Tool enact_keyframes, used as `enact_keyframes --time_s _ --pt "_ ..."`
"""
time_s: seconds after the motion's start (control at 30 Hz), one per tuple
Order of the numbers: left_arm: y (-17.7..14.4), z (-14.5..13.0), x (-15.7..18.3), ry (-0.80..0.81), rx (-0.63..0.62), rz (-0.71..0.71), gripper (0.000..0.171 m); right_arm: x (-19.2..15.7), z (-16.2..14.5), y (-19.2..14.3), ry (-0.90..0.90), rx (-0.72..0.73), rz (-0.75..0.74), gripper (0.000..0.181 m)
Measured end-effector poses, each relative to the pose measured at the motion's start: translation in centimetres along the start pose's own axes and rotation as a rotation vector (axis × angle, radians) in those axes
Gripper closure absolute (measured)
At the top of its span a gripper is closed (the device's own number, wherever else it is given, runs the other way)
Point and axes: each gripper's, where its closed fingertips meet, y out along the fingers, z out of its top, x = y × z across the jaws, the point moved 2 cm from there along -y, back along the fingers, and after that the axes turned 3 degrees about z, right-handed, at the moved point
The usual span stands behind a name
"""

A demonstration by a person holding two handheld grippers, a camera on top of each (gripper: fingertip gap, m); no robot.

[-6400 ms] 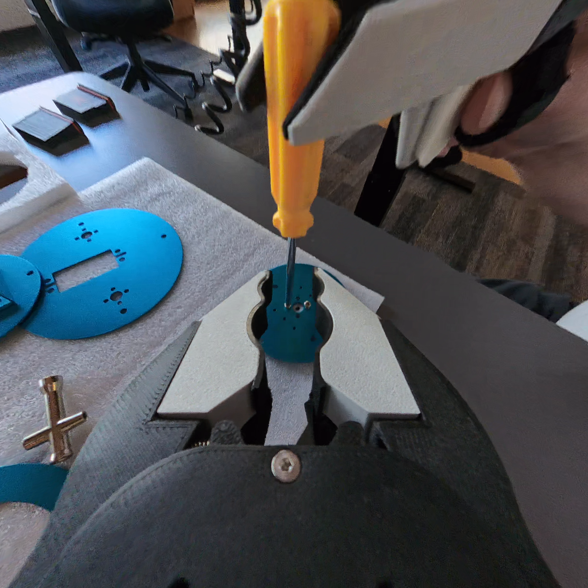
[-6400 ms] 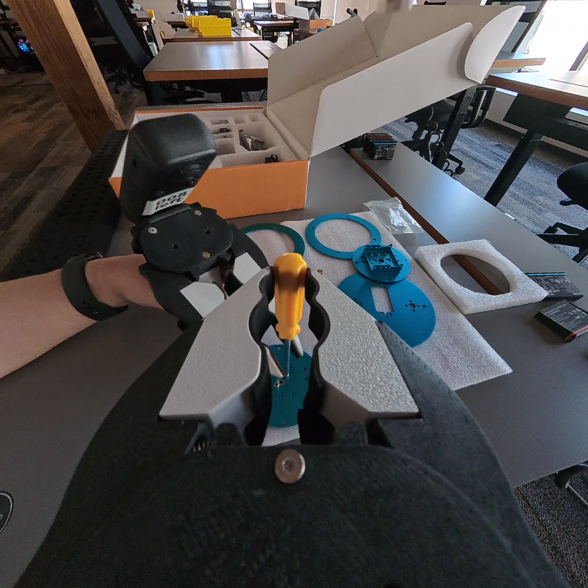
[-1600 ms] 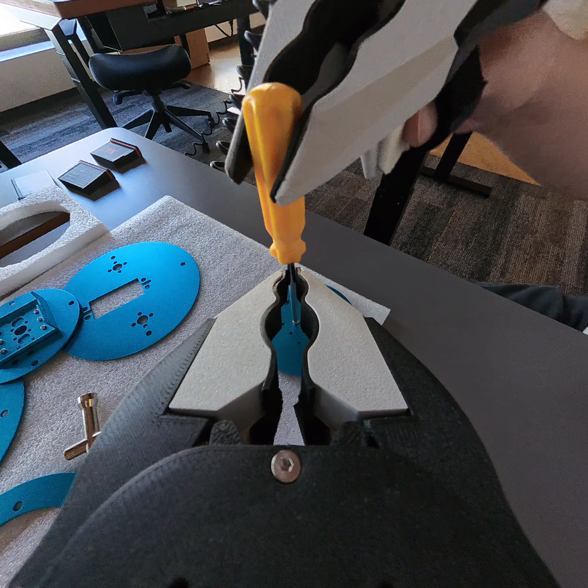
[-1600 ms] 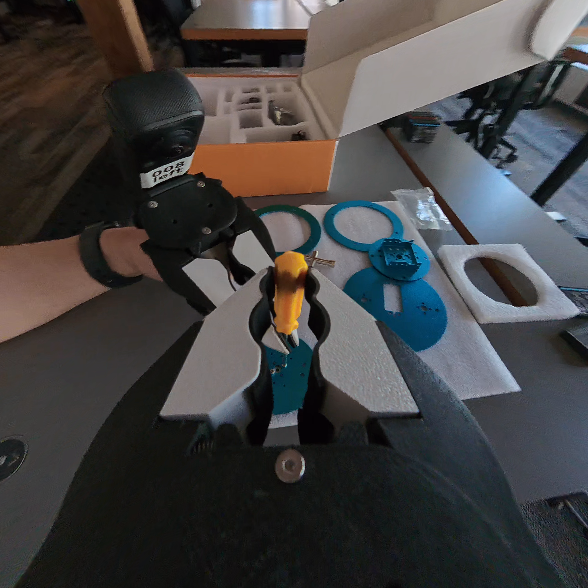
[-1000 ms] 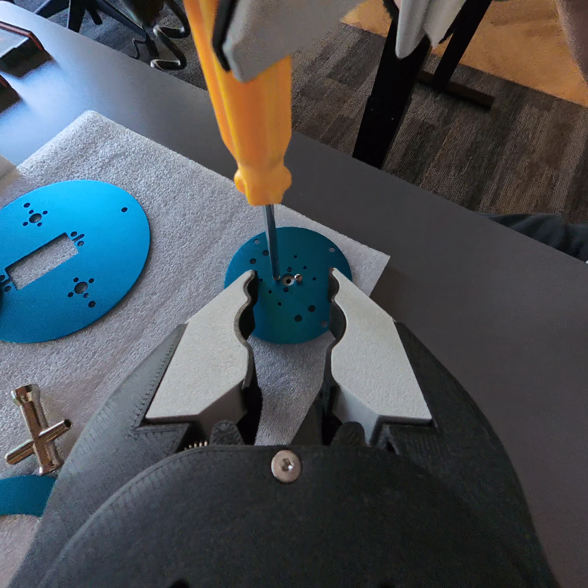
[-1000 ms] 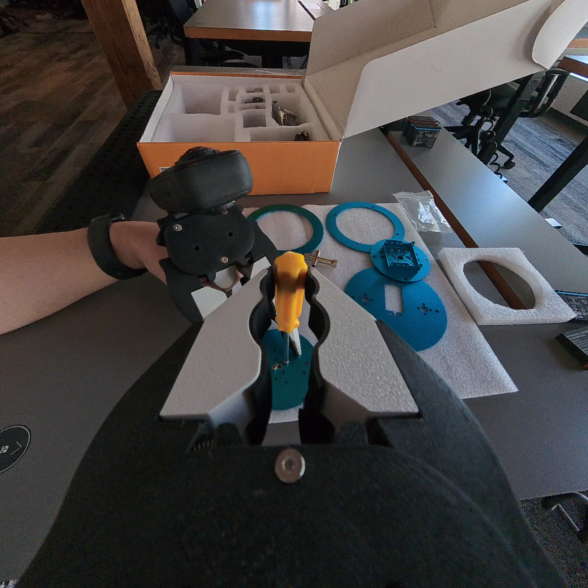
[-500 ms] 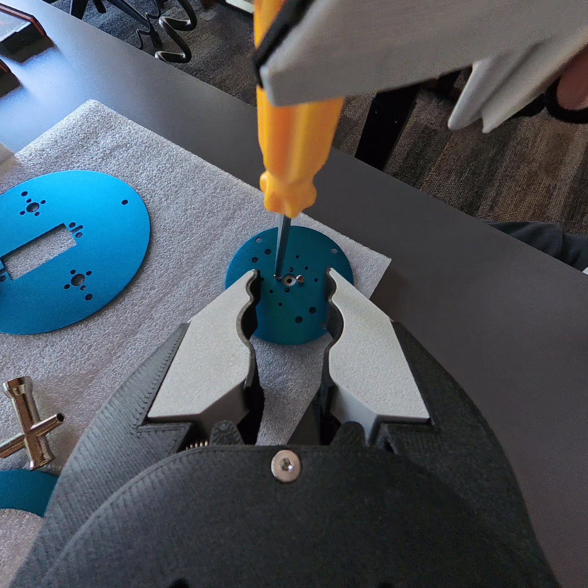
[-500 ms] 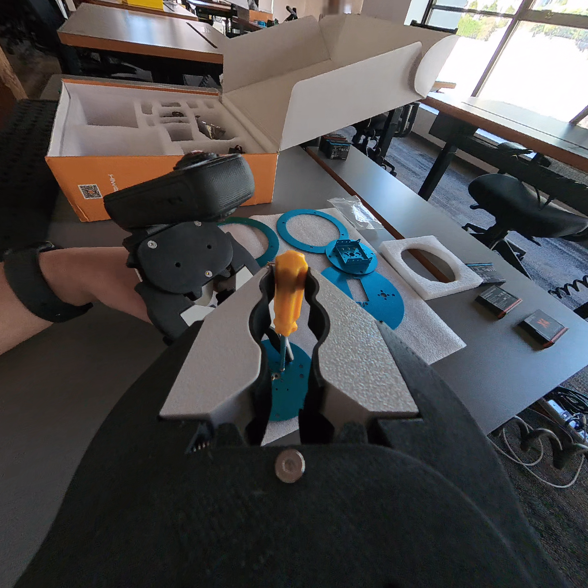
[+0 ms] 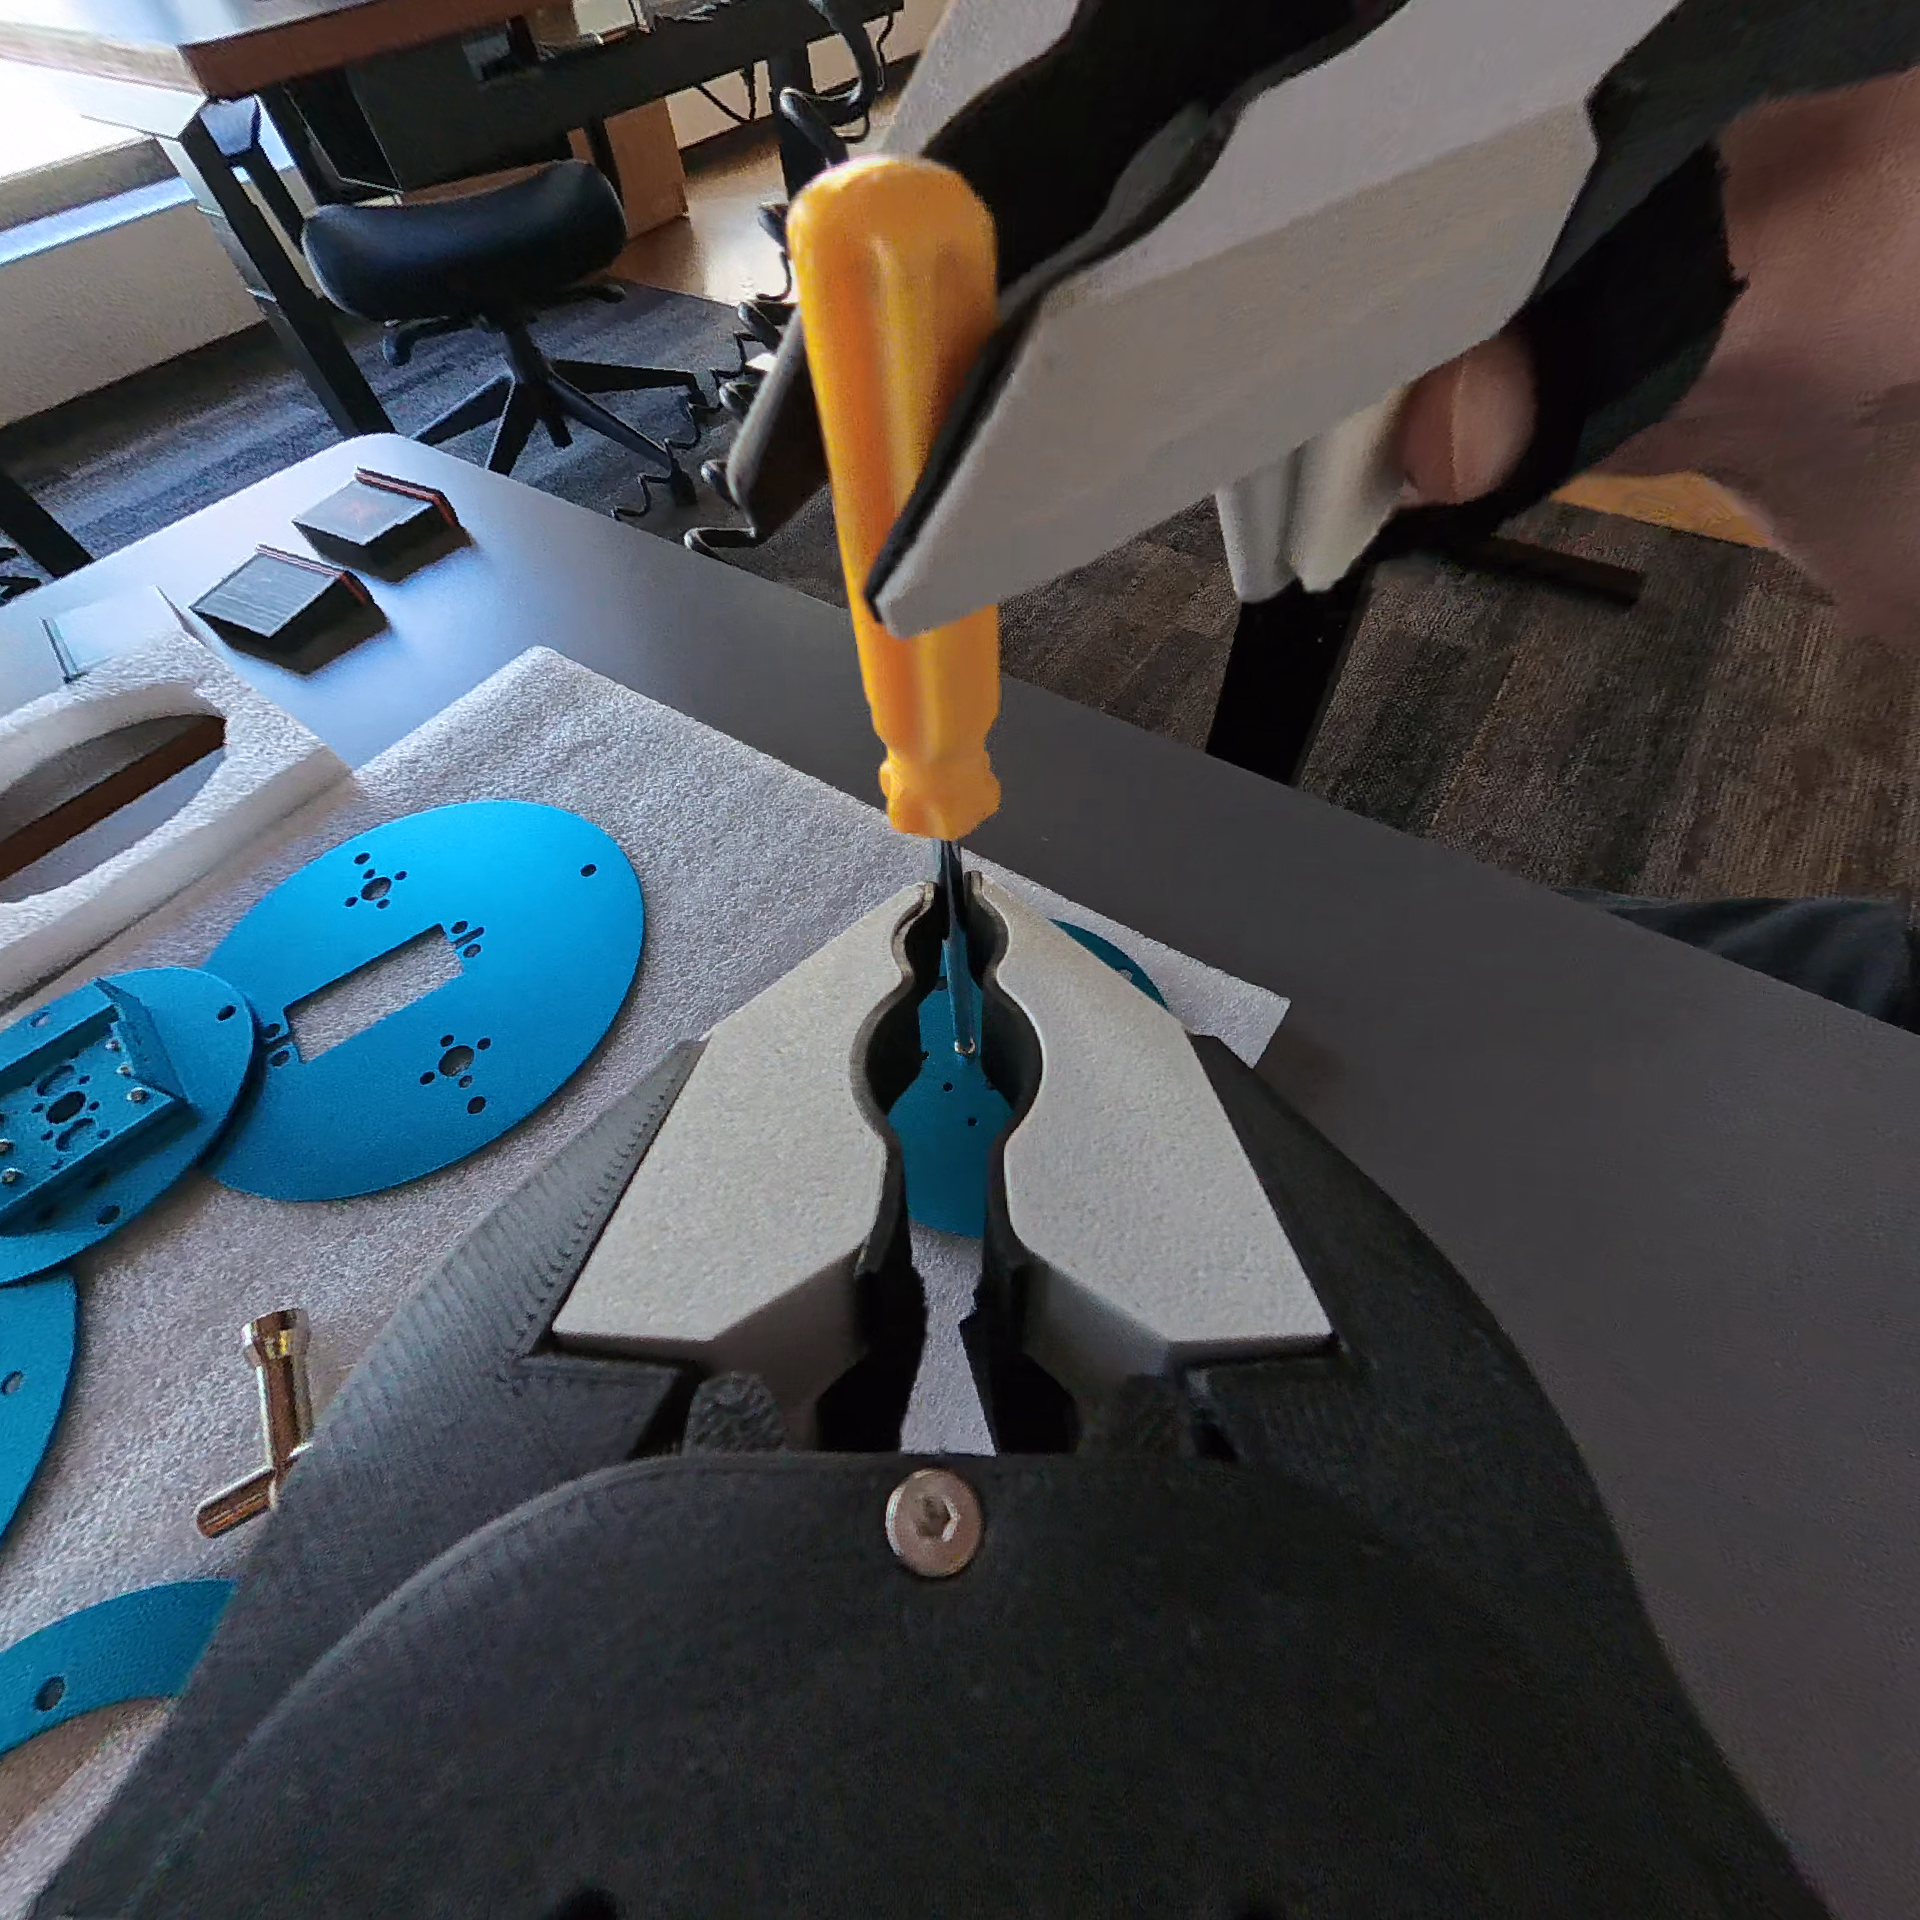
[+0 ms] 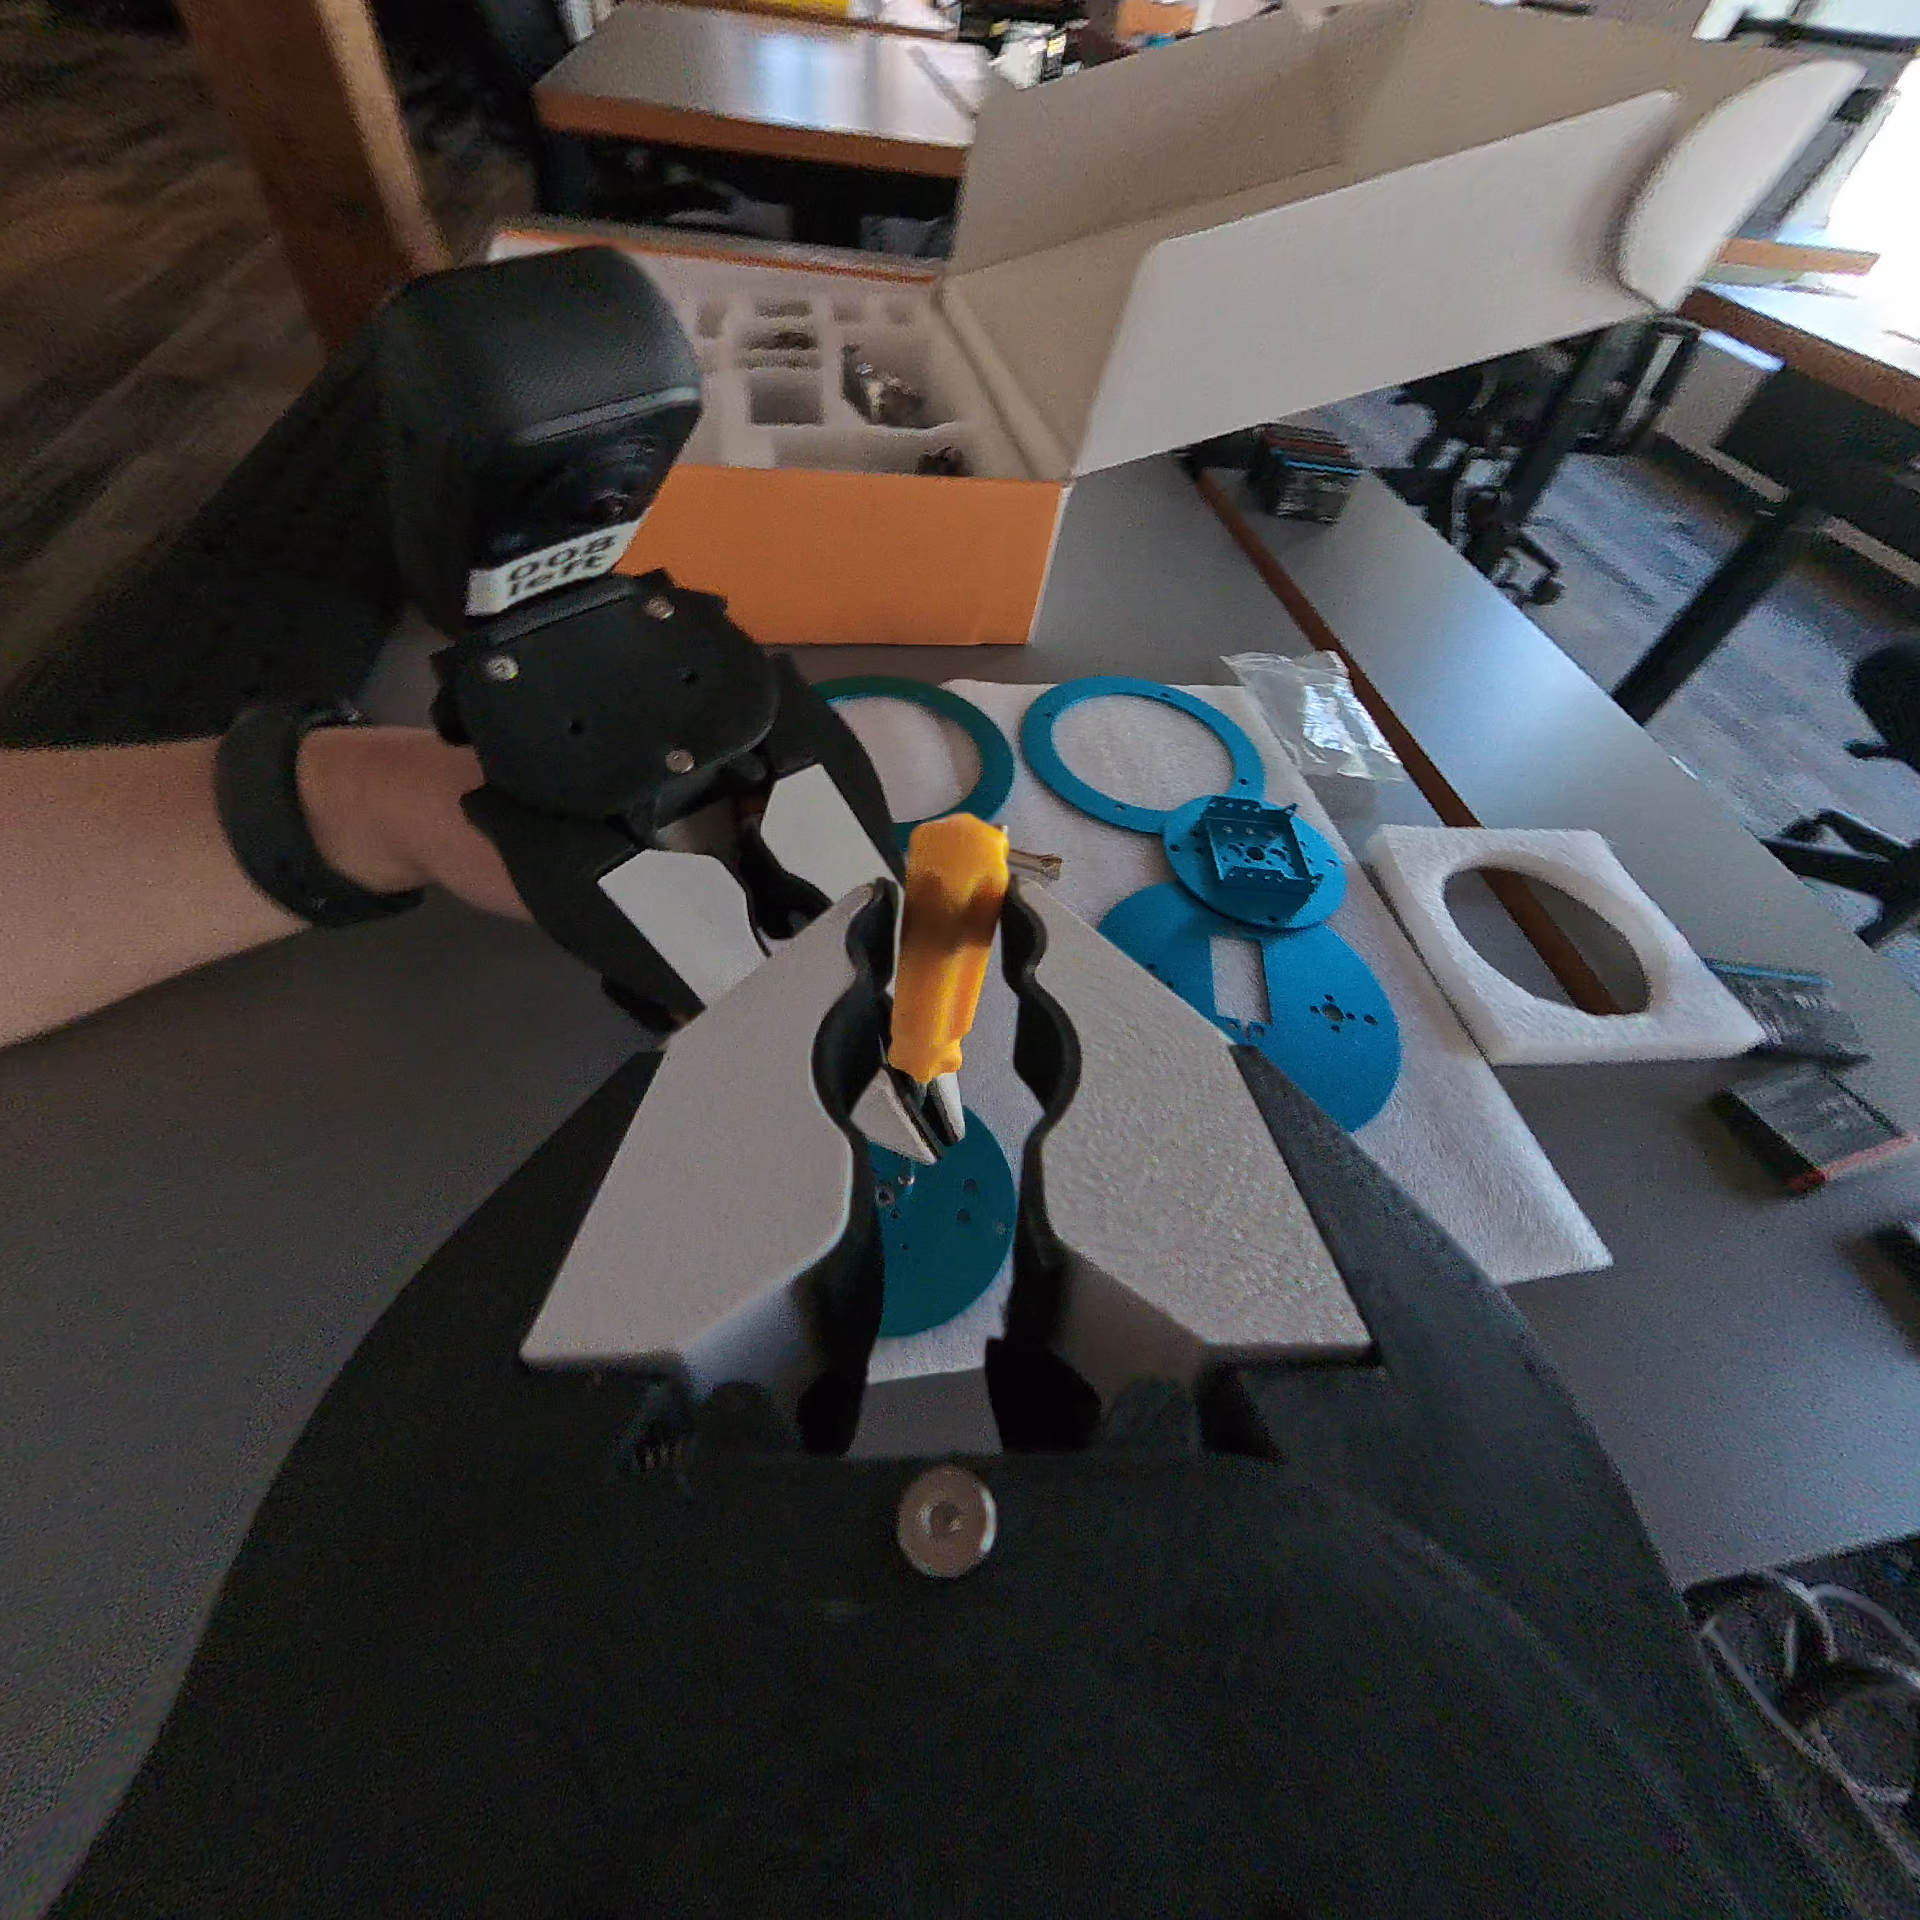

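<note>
Nearby, blue plates (image 9: 416,997) and a metal cross key (image 9: 272,1403) flank the left tongs (image 9: 951,904).

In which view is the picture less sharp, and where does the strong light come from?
Right wrist view: motion blur smears the orange box and the screwdriver handle that the right gripper holds; bright daylight burns out the top right corner. Left wrist view: mostly sharp around the left gripper, which closes on the shaft; only the person's hand is blurred; window glare at top left.

The yellow-handled screwdriver (image 9: 914,499) stands nearly upright, its handle clamped in the right claw (image 10: 945,914). Its thin shaft passes between the nearly closed left claw (image 9: 951,894) tips, its tip resting on a small blue perforated disc (image 10: 945,1236) that lies flat on white foam sheet (image 9: 665,769).
</note>
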Motion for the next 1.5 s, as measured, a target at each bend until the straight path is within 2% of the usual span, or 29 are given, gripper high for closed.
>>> enact_keyframes --time_s 0.17,0.2,0.3,0.4,0.53,0.63,0.77,1.07,1.13,1.33,1.43,1.5 --pt "0.0 0.0 0.2 -0.004 0.0 -0.027 0.169 0.3 1.7 -1.1 -0.196 -0.157 0.34 0.131" --pt "0.0 0.0 0.2 -0.005 0.0 -0.028 0.169 -0.2 1.8 -1.6 -0.262 -0.212 0.458 0.131" --pt "0.0 0.0 0.1 -0.008 0.0 -0.027 0.169 -0.1 2.2 -2.0 -0.489 -0.372 0.591 0.135" --pt "-0.1 0.0 0.1 -0.012 0.001 -0.031 0.169 -0.6 1.8 -1.3 -0.698 -0.561 0.647 0.143" --pt "-0.1 0.0 0.2 -0.014 -0.002 -0.036 0.169 -0.2 0.9 -0.4 -0.87 -0.705 0.635 0.16" --pt "-0.1 0.0 0.2 -0.015 -0.001 -0.039 0.169 -0.4 0.9 -0.4 -0.826 -0.746 0.644 0.161" --pt "0.0 0.0 0.1 -0.026 0.002 -0.03 0.169 0.2 0.7 -0.4 -0.655 -0.861 0.563 0.163" --pt "0.1 -0.1 -0.1 -0.036 -0.004 -0.012 0.169 0.7 0.4 -0.1 -0.285 -0.965 0.428 0.164" --pt "0.2 -0.1 -0.2 -0.041 -0.005 -0.009 0.169 0.6 0.5 0.1 -0.306 -0.938 0.464 0.164" --pt "-0.1 -0.2 -0.1 -0.041 -0.001 -0.022 0.169 0.2 0.5 0.1 -0.376 -0.673 0.605 0.164" --pt "0.0 -0.1 -0.1 -0.041 -0.003 -0.02 0.169 0.5 0.9 -0.4 -0.334 -0.401 0.616 0.161" --pt "0.0 -0.1 -0.1 -0.045 0.0 -0.024 0.169 0.5 0.6 -1.0 -0.255 -0.241 0.646 0.148"
